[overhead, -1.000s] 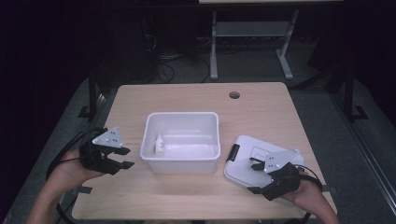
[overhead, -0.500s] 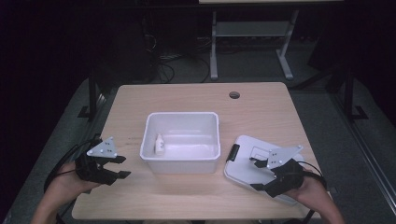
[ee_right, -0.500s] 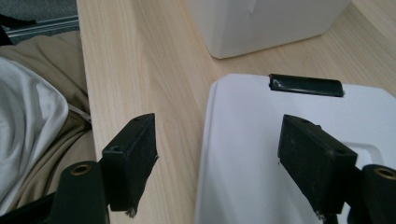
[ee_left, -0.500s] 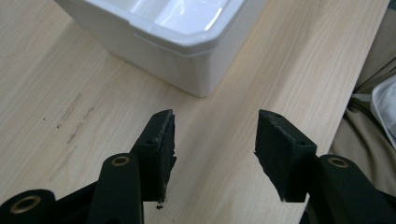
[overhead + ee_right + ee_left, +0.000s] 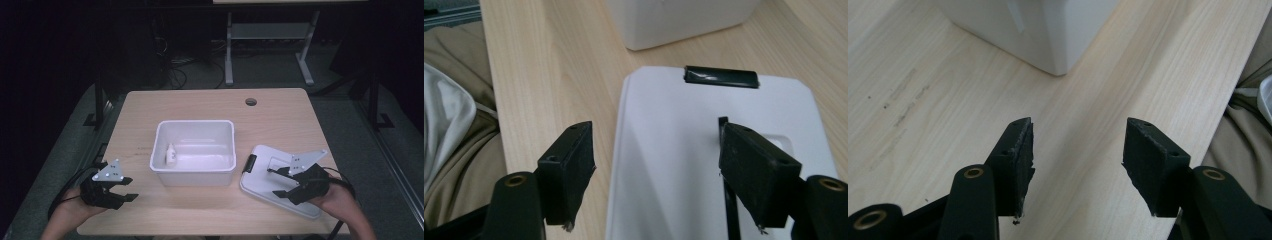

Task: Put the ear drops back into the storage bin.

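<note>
My left gripper sits at the table's seven o'clock corner, jaws apart with nothing between them; they have just been opening. The white tub stands at the centre, a small bottle inside against its nine o'clock wall. My right gripper hovers spread over the white lid, lying flat at five o'clock, just beside the tub.

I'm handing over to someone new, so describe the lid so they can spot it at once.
On the wooden table, look to the right of the open white bin in the middle. The lid lies flat there near the front edge, apart from the bin: a white rounded slab with a black clip on the edge facing the bin.
</note>
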A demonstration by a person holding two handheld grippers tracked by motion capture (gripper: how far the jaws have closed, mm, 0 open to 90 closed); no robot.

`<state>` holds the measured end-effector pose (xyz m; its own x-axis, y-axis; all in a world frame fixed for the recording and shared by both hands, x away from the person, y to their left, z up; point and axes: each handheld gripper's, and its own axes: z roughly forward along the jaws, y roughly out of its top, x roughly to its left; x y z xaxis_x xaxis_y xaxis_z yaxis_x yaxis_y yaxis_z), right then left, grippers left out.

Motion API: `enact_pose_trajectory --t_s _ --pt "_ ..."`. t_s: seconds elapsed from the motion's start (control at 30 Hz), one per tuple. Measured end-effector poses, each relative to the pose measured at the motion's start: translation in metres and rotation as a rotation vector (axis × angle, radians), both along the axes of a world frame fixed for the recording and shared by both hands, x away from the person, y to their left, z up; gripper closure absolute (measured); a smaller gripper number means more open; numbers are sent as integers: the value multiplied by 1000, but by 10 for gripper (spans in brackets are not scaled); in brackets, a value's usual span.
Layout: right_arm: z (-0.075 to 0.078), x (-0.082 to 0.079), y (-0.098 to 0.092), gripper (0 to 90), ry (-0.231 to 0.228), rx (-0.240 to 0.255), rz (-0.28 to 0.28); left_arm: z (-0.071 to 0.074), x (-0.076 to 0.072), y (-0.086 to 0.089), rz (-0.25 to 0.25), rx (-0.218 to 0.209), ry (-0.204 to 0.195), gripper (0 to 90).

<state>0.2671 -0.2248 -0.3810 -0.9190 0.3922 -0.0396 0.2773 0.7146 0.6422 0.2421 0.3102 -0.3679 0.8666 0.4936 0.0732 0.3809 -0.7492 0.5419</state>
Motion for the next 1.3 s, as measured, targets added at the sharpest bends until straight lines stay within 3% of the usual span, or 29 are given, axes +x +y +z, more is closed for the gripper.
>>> enact_pose_trajectory --t_s 0.57,0.97,1.3 --pt "-14 22 -16 382 63 -33 -67 -19 -5 3 23 -14 -20 429" --pt "-23 38 -20 622 121 -58 -98 -28 -2 5 41 -20 -20 404" --pt "-28 44 -20 746 97 -91 -93 -36 0 6 53 -23 -23 401"
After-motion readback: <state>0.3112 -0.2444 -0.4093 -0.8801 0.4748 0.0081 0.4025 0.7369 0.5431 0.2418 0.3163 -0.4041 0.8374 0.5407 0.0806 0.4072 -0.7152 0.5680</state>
